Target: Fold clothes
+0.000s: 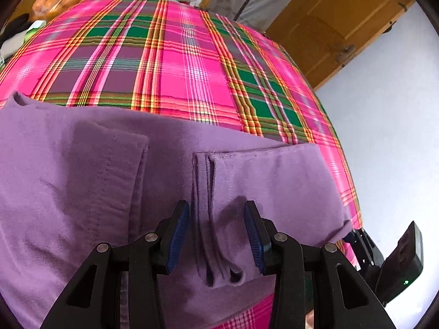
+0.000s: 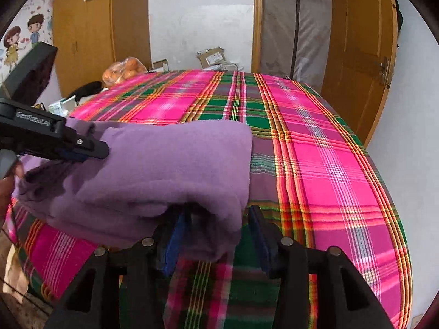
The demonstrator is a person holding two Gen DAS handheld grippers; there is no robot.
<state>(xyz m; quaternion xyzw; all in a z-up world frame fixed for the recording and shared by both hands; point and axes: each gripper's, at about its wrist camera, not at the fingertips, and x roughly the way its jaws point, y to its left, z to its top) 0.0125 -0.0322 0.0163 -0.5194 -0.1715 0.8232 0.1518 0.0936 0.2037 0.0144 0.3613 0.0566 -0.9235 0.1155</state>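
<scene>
Left wrist view, left tool (image 1: 216, 235) spread above purple garment (image 1: 96, 178), right tool (image 2: 216, 235) spread, oranges bag (image 2: 123, 71) behind plaid bed (image 2: 315, 150)

Left gripper (image 1: 216, 235) is hovering low with jaws standing apart, blue pads (image 1: 178, 235) facing each other. Right gripper (image 2: 216, 235) is sitting level beside it, jaws likewise parted. Part of a hand (image 2: 6, 189) is showing behind the left gripper.

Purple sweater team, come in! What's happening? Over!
Left gripper open over purple sweater. Right gripper open at its corner. Sweater part-folded on plaid blanket. Nothing blocking.
</scene>
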